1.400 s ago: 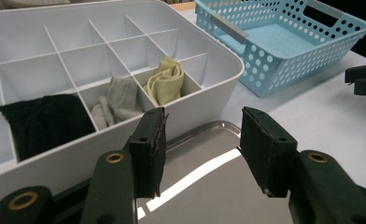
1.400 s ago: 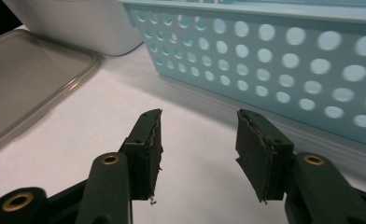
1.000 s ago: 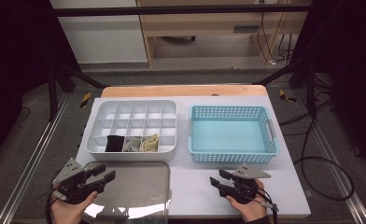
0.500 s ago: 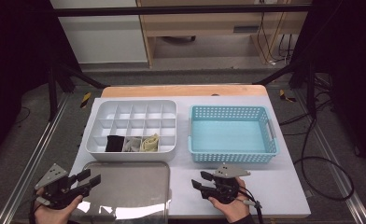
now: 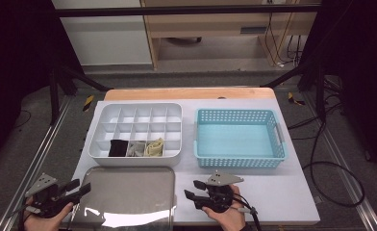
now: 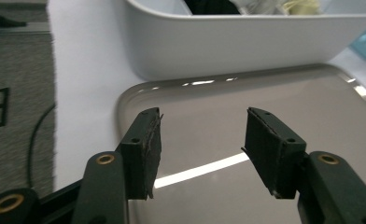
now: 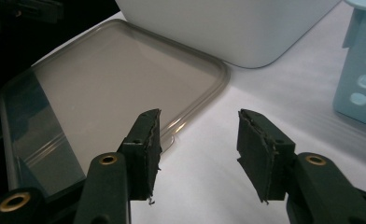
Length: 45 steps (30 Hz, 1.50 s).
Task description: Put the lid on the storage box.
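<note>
The clear, smoke-tinted plastic lid (image 5: 124, 195) lies flat at the lower left of the high view, just below the white divided organiser box (image 5: 136, 132). The left gripper (image 5: 76, 188), its fingers just opening, and the right gripper (image 5: 192, 189) flank it, both wide and empty. Better to pinch opposite rims evenly and lift level. I see no readable writing.

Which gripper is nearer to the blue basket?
The right. The right gripper sits just in front of the blue basket, while the left gripper is across the clear lid, at its far-left edge.
</note>
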{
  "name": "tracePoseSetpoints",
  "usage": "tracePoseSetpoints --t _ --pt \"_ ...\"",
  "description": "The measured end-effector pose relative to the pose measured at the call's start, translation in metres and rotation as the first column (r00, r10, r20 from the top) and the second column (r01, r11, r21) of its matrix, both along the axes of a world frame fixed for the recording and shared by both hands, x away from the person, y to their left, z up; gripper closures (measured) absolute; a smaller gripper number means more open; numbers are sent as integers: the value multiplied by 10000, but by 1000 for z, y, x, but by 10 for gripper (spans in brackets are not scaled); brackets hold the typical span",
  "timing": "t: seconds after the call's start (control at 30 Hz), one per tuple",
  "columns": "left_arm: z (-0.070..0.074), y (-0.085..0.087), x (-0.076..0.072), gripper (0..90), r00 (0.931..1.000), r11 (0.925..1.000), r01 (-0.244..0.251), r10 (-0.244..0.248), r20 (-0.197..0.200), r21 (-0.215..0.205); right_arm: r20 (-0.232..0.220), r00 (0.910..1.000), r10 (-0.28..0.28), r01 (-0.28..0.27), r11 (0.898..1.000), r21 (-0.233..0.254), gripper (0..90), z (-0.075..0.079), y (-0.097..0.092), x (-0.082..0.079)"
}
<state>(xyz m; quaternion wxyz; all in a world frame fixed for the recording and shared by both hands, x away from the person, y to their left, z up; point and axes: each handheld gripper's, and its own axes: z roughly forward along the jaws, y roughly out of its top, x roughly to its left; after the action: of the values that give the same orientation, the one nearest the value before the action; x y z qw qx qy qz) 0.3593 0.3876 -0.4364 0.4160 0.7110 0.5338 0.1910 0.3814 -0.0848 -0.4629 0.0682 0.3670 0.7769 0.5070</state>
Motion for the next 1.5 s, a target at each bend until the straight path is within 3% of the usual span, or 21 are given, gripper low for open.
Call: tracePoseSetpoints --t 0.37,0.6,0.87,1.5 --pt "-15 15 -7 476 9981 9995 -281 290 -544 165 -4 9993 384 -384 9992 -134 518 -4 15 -4" --pt "-24 23 -20 514 9952 9990 -404 418 -883 177 -518 9983 263 -270 9995 -136 507 -12 27 -9" --pt "-35 28 -23 530 9902 9973 -427 503 -1301 604 -847 9964 93 -90 10000 39 482 -17 31 -12" --pt "-35 21 -21 525 9899 9960 -316 427 -1350 830 -1649 9862 123 -31 9984 558 464 -30 44 -16"
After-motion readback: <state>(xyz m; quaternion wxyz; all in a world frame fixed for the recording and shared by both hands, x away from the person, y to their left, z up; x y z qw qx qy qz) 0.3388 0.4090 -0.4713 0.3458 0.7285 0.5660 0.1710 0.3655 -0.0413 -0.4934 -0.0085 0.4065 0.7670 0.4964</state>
